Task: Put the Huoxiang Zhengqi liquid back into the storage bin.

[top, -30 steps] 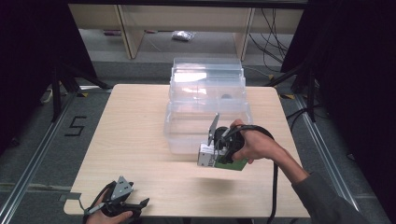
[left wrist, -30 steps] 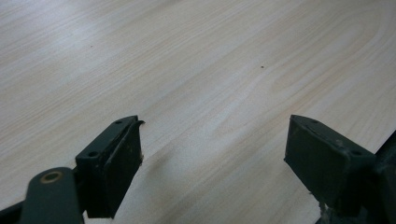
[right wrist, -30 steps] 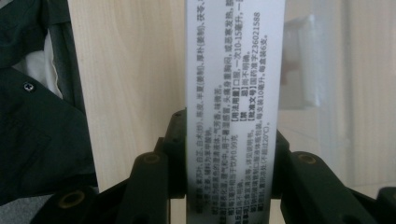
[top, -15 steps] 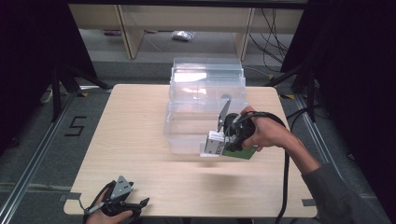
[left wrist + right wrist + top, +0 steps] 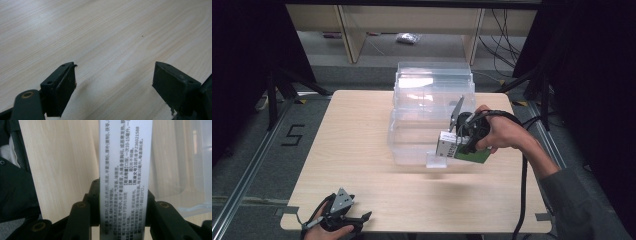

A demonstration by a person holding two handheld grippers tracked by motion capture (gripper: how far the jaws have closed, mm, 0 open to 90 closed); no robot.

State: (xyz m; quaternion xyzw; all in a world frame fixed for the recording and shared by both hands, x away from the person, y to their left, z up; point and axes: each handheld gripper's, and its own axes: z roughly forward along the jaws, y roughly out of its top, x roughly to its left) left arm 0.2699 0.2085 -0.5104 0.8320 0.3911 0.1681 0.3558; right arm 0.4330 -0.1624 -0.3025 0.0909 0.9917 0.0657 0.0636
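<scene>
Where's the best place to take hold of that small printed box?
Grip the box across its two narrow sides at one end, coming in along its length; it is long and slim. The right hand-held gripper holds it this way, above the table.

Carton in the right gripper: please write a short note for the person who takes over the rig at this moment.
Right gripper: shut on the carton, a white and green box with printed text, held above the table in front of the clear plastic bins.
Left gripper: open, nothing between the jaws, low over the table at its near left corner.
Done: the carton is gripped and off the table.
Left: probably to put the carton into one of the bins, then let go; which bin I cannot tell.
</scene>
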